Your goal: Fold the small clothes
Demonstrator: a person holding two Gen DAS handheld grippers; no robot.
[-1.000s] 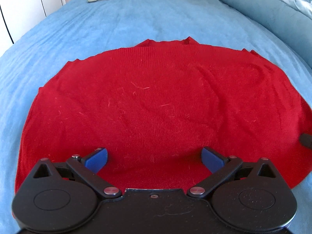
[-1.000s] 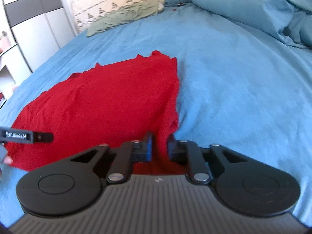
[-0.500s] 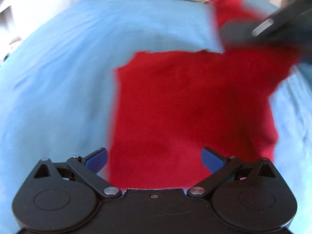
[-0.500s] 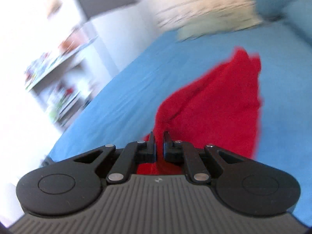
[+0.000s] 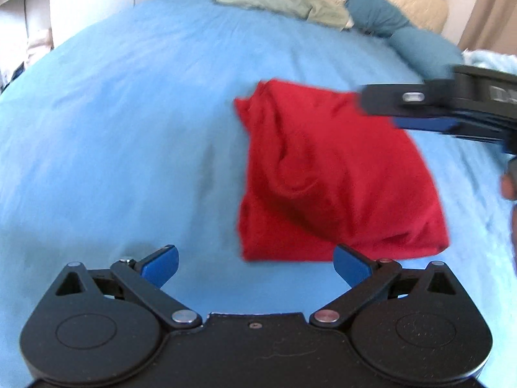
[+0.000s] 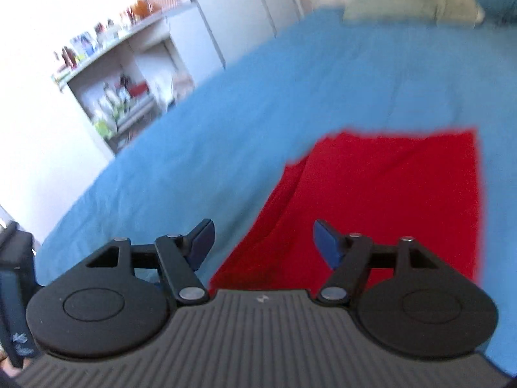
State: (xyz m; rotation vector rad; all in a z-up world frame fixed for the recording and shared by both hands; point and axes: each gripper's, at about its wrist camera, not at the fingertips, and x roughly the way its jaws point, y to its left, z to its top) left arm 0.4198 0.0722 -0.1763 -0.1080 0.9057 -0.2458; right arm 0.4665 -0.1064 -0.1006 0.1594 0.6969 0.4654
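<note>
The red garment (image 5: 336, 177) lay folded on the bed (image 5: 129, 113), ahead-right of the left tool (image 5: 255, 260); the right tool (image 6: 263, 239) hovered nearer. Both gaped wide, empty.

The red garment (image 5: 336, 181) no longer lies spread wide over the blue bedsheet (image 5: 129, 129); one side is now folded across onto the rest, so it forms a narrower, doubled block with soft creases near its left edge. The right gripper (image 6: 261, 239), a second ago pinched on the garment's edge, now has its jaws spread apart with nothing between them, hovering over the near end of the garment. In the left wrist view it reaches in above the garment's far right corner. The left gripper (image 5: 255, 265), formerly over the garment's hem, now sits back from it above the sheet, just beside the garment's near edge.
</note>
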